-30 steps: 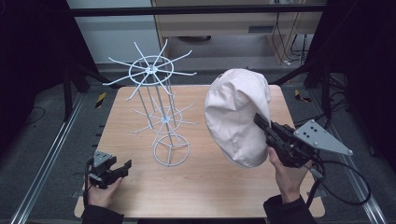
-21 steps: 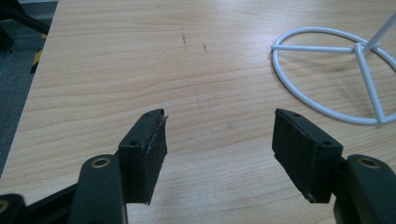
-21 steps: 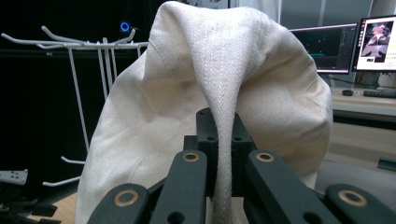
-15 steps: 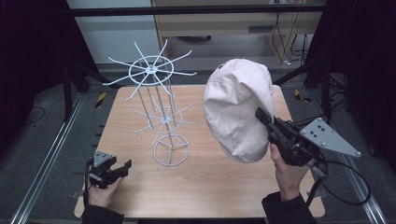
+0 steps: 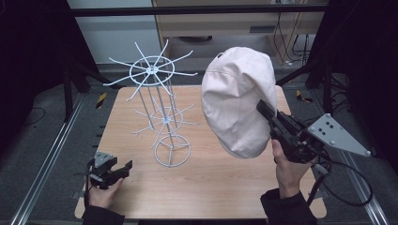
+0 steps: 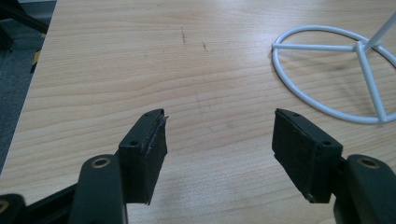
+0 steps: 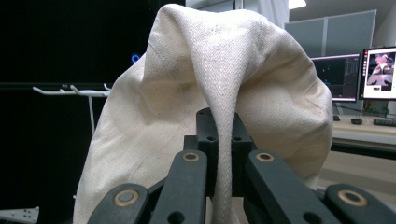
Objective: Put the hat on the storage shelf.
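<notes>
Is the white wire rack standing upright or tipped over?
Upright: the wire rack stands on its ring base on the table, pole rising straight.

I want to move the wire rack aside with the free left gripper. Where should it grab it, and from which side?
Grip the rack low on its upright stem, just above the ring base, coming in level from the near left, where the open left gripper already rests. The upper spokes are thin, splayed and high, so pulling there would likely tip it; the flat ring lies against the table.
</notes>
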A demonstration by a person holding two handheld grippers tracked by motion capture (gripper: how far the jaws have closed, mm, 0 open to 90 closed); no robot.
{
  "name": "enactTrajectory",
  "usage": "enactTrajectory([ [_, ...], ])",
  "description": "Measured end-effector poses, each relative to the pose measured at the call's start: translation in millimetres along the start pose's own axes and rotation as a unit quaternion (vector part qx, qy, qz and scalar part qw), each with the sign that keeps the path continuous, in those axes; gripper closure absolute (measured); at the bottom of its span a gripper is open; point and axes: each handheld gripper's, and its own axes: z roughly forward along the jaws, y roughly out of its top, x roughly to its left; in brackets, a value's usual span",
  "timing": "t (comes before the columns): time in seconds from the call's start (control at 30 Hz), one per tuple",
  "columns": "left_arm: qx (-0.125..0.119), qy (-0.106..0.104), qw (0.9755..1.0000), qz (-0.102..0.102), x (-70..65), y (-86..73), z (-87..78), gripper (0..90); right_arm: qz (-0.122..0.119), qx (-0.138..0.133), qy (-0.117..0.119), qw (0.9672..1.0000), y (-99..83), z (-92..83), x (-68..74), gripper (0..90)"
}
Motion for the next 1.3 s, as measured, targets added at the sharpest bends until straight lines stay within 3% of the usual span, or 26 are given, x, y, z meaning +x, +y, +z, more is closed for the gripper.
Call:
enactTrajectory([
  [0.27,0.000,0.000,1.0000,0.000,0.4,0.1,0.0,35.2,-0.005,-0.012,0.014,0.9998,12.4,13.1,6.2,88.3],
  [0.67,-0.001,0.001,1.0000,-0.001,0.7,0.3,-0.6,35.3,-0.009,-0.013,0.038,0.9991,15.7,42.9,18.8,88.3],
  [1.03,-0.001,-0.001,1.0000,0.000,1.2,0.3,-0.9,35.2,-0.006,-0.002,0.053,0.9986,6.6,64.7,22.5,88.3],
  [1.3,-0.001,-0.001,1.0000,0.000,1.4,0.4,-0.7,35.3,-0.006,0.016,0.055,0.9983,-5.6,69.9,22.1,88.3],
])
